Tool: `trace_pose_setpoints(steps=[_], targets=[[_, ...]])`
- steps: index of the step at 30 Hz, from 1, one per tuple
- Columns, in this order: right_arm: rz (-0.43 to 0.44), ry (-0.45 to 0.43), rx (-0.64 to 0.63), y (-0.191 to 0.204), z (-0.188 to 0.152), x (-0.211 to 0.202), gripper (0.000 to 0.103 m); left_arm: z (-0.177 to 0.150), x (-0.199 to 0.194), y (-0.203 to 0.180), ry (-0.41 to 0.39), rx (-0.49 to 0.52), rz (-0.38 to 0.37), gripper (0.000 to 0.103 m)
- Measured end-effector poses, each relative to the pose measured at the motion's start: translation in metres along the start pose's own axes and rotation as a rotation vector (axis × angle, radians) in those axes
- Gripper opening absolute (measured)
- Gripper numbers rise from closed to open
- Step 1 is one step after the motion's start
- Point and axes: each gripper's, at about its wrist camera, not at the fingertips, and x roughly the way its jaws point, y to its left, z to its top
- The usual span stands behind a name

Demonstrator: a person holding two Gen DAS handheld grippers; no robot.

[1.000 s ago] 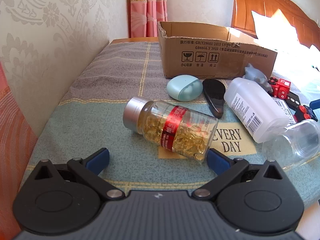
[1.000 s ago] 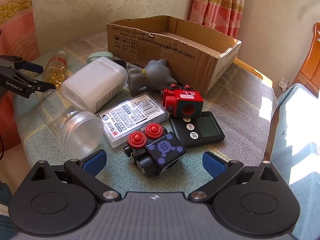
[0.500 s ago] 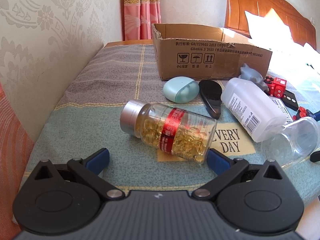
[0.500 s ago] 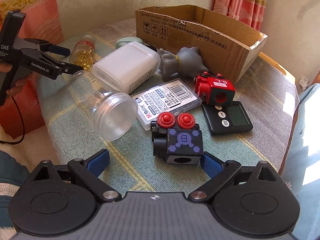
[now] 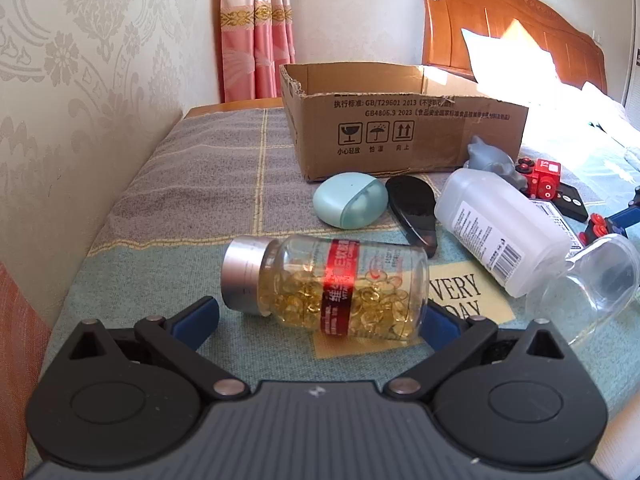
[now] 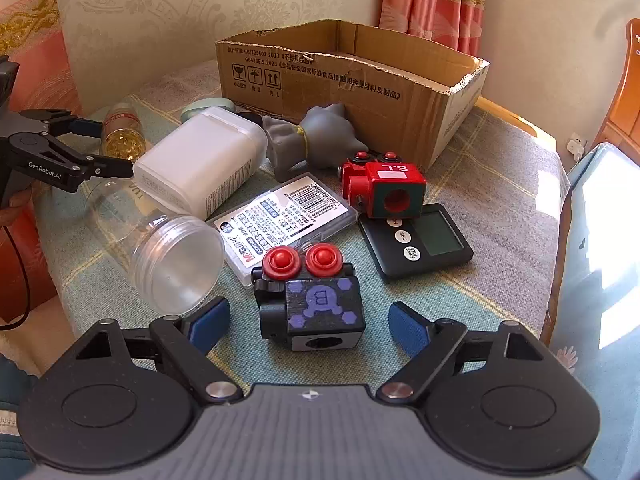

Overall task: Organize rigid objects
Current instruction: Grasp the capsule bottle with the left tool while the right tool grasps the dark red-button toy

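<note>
My right gripper (image 6: 309, 325) is closing around the black cube toy (image 6: 316, 312), pads not yet touching. Left gripper (image 5: 320, 318) spread, capsule bottle (image 5: 326, 286) lying between the pads.

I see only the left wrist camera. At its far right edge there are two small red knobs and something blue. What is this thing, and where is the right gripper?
Observer: The red knobs belong to a black cube toy with purple marks. It lies between the fingers of the right gripper.
Operator: Does the gripper hold it already?
Observer: Not yet. Its jaws are closing, but a gap shows between each blue pad and the toy.
Operator: And what lies beyond that toy?
Observer: A black timer with a screen and round buttons lies flat on the cloth, next to a red cube.
</note>
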Motion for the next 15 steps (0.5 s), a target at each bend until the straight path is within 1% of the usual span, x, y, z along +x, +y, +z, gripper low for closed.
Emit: trace_pose_setpoints(steps=[2,4,11,15], targets=[[-0.002,-0.004,0.000,0.001,0.001,0.001,0.087,0.001,-0.002,-0.001,-0.011,-0.003,0.015,0.103],[-0.001,-0.005,0.003,0.001,0.003,0.001,0.084,0.003,-0.004,-0.001,-0.025,-0.007,0.010,0.103],[-0.019,-0.011,-0.022,0.007,0.004,0.000,0.079,0.009,0.001,0.000,-0.027,-0.004,0.015,0.102],[-0.030,-0.016,-0.021,0.009,0.003,-0.002,0.071,0.012,0.001,-0.001,-0.029,0.008,0.023,0.102]])
